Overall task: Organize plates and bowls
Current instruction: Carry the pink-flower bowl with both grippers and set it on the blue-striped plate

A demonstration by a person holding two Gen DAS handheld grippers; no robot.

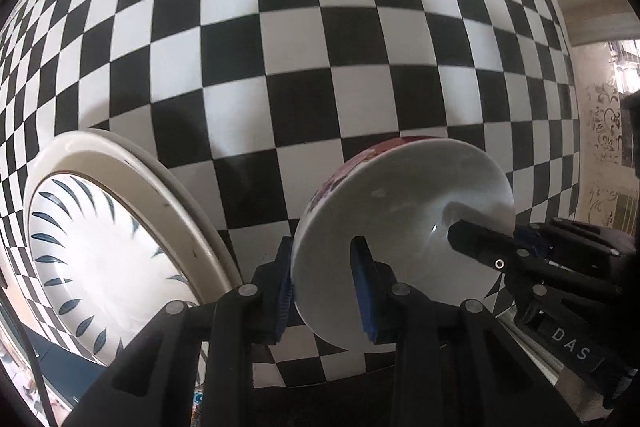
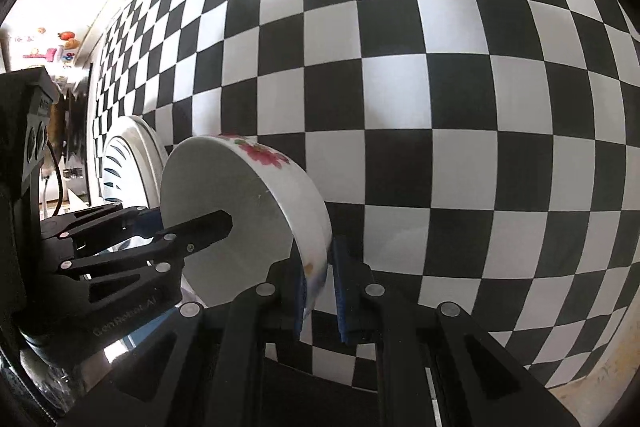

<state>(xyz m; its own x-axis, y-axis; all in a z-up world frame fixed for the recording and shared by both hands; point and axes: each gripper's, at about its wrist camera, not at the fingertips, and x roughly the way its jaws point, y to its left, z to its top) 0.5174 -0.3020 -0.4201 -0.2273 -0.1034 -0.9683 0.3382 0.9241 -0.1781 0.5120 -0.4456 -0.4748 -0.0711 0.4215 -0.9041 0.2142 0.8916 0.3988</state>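
Now, grip: left claw [image 1: 326,291] and right claw [image 2: 320,291] pinching opposite rims of floral bowl [image 1: 404,227];
target: blue-leaf plate [image 1: 100,259] just beside left claw, on checkered desk [image 1: 320,67]

Bowl [image 1: 404,227] above tablecloth [image 1: 320,47] — plate [image 1: 100,239] to its left

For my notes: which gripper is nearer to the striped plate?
Left. The left gripper holds the floral bowl beside the striped plate; the right gripper holds the bowl's far side.

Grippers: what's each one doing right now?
Left gripper: shut on the floral bowl, fingers astride its rim.
Right gripper: shut on the same bowl's opposite rim.
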